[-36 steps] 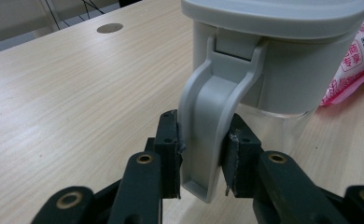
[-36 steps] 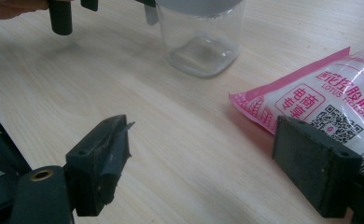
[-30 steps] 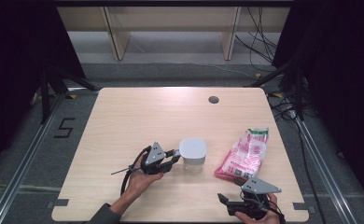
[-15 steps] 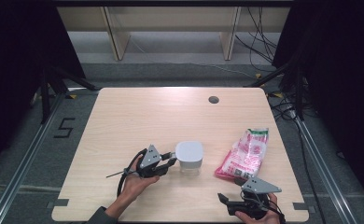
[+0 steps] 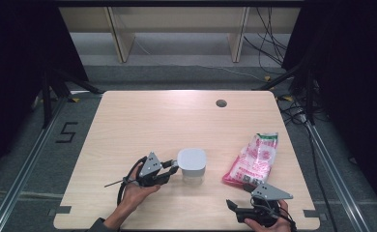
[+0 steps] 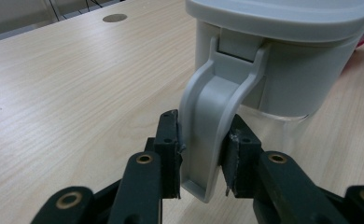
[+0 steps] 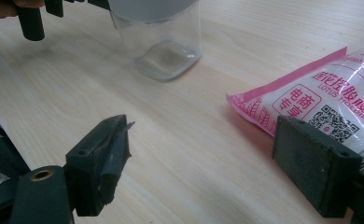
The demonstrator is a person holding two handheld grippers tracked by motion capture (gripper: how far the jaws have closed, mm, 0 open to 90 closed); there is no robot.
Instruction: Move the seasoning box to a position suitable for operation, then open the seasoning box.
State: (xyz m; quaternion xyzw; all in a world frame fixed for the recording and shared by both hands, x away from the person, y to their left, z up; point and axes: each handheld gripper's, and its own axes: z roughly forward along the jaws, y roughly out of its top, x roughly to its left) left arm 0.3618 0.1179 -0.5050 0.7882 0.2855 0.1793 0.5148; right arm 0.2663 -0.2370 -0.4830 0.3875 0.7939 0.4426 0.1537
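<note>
On the light wooden tabletop (image 5: 143, 121), a clear plastic container with a pale grey square lid (image 5: 192, 165) stands upright near the middle of the front half. The left hand-held gripper (image 5: 169, 170) lies almost level beside the container's left flank, carried by the person's left hand (image 5: 136, 193). In the left gripper view, its two black jaws are drawn in narrow and press on either side of the pale grey hinged latch flap (image 6: 207, 135) that hangs from the lid's edge; the pads (image 6: 171, 154) touch the flap on both faces, and the flap stands out at an angle from the container wall. The container's transparent lower body rests on the tabletop in the right gripper view, where its base (image 7: 164, 58) shows a faint haze. The right hand-held gripper (image 5: 233, 207) sits near the front edge of the tabletop at the right, held low in the person's right hand (image 5: 268, 223). Its jaws stand wide apart with nothing between them but bare wood. A pink and white printed plastic pouch (image 5: 253, 159) lies flat to the right of the container, well apart from it, and just beyond the right hand-held gripper. A small round dark grommet hole (image 5: 221, 103) sits in the far part of the tabletop.
</note>
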